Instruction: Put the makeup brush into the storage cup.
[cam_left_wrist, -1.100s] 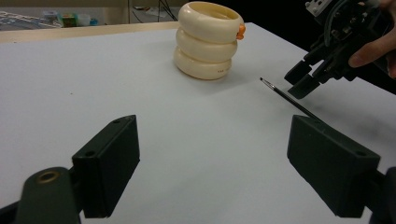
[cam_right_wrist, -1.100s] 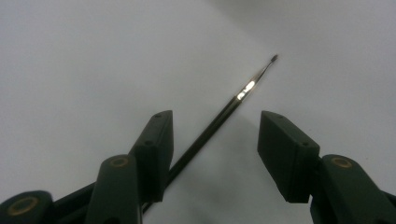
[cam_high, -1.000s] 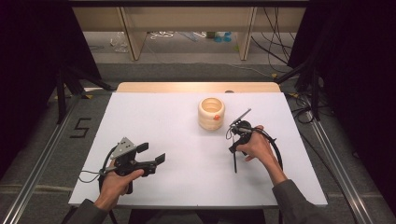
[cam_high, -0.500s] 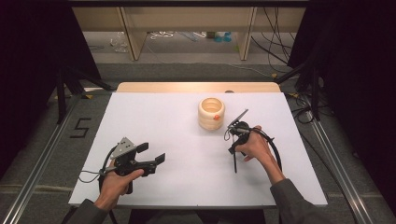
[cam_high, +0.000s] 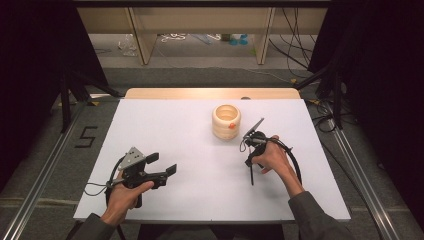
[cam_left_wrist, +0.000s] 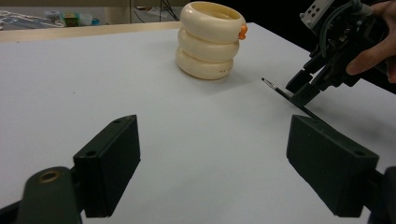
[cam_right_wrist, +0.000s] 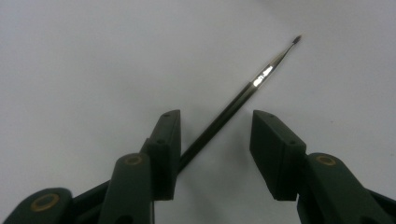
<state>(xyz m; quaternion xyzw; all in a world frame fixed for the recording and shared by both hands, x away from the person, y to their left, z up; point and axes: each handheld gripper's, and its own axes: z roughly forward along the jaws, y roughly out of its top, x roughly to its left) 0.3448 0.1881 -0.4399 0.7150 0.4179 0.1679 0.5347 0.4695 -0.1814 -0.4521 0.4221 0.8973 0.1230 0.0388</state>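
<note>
A thin dark paintbrush (cam_right_wrist: 243, 95) lies flat on the white table (cam_high: 175, 125), tip pointing away from my right gripper (cam_right_wrist: 215, 149). That gripper stands over the brush (cam_high: 250, 172) with the handle between its jaws. The jaws have just been closing, but a gap remains beside the right pad (cam_right_wrist: 275, 154). A cream holder made of stacked rings (cam_high: 226, 121), with a small orange piece (cam_high: 231, 126) on its rim, stands just beyond. My left gripper (cam_high: 162, 164) rests near the front left, jaws wide apart and empty (cam_left_wrist: 229, 172), facing the holder (cam_left_wrist: 208, 42) and the brush (cam_left_wrist: 280, 92).
A wooden strip (cam_high: 210, 93) borders the table's far edge. Metal rails (cam_high: 45, 170) run along both sides on the floor, and cables (cam_high: 325, 120) lie to the right. Shelving legs (cam_high: 140, 42) stand behind the table.
</note>
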